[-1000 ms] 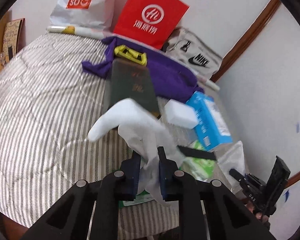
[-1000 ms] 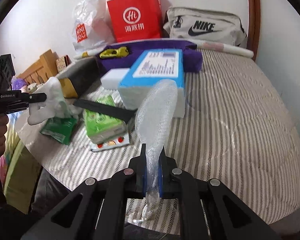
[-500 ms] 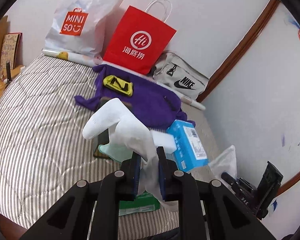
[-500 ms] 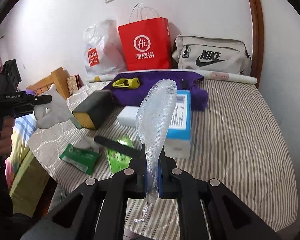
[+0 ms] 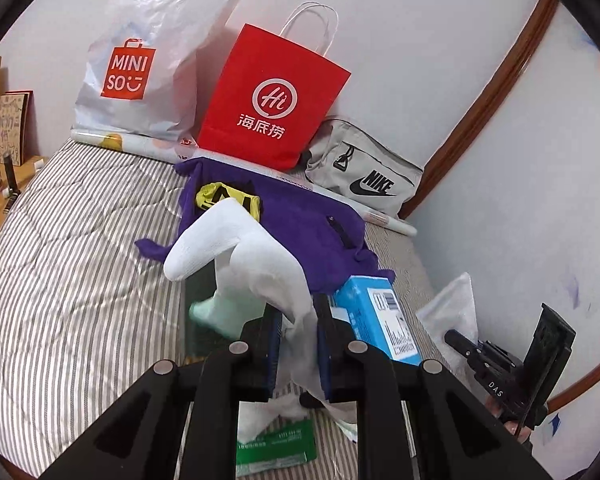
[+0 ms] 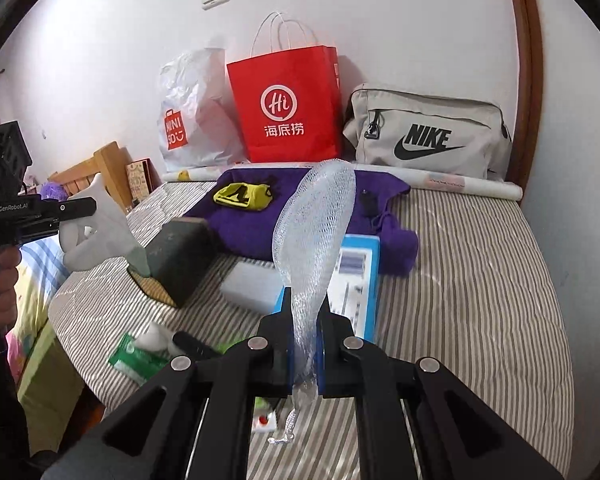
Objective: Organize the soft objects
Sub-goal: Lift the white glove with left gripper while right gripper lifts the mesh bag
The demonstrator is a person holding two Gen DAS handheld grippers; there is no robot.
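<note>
Left wrist: left tongs [image 5: 296, 344] pinch white sock [image 5: 236, 248], right tongs [image 6: 304, 344] mesh sleeve [image 6: 316, 220]

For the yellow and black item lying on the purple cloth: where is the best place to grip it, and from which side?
Both grippers are occupied: the left gripper is shut on the white sock, the right gripper on the foam net sleeve. The yellow and black item lies low and crumpled on the purple cloth. Probably best to come from above and pinch its raised near fold, keeping clear of the cloth.
</note>
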